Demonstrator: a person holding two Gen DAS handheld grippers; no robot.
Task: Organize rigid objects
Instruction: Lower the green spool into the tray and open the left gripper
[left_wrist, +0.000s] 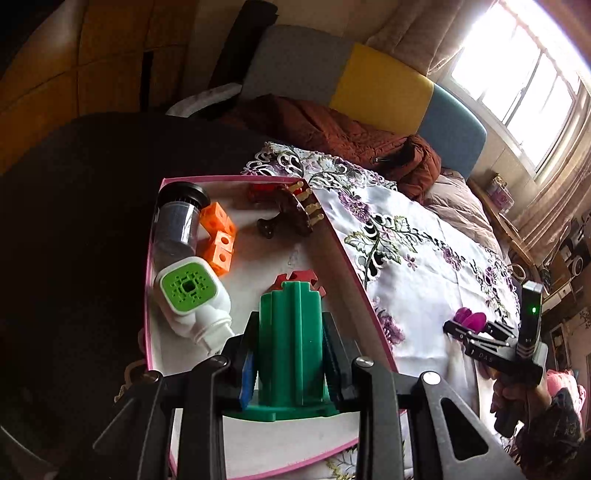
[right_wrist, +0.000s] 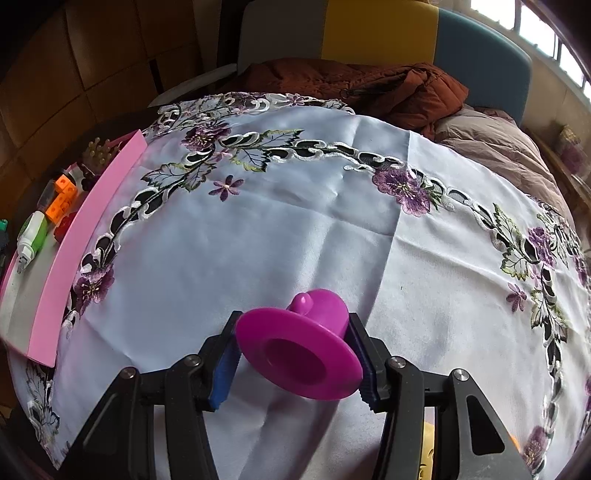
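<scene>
While my left tool (left_wrist: 291, 354) hangs over the pink-rimmed shallow cardboard tray (left_wrist: 334, 254), its fingers are clamped on a green ribbed plastic block with a flat base (left_wrist: 290, 343), held upright above the tray's white floor. Inside the tray: a white plastic bottle with a green square patterned face (left_wrist: 190, 295) lying on its side, two orange plastic cubes with holes (left_wrist: 218, 238) touching each other just beside it, a clear cylinder jar with a black cap (left_wrist: 179, 218) along the far wall, a dark brown glossy claw-shaped piece with cream pegs (left_wrist: 291, 212) in the far corner, and a red plastic notched block (left_wrist: 301, 278) right behind the green one. My right tool (right_wrist: 295, 350) is clenched on a magenta plastic piece with a wide round flange and a knob on top (right_wrist: 303, 350), tilted, flange toward the camera, above the white embroidered cloth with purple flowers (right_wrist: 295, 206). Whether it touches the cloth is hard to say. The tray sits on the cloth's left edge, well apart from the right tool. A rust quilted jacket (right_wrist: 354, 86) lies beyond the cloth.
</scene>
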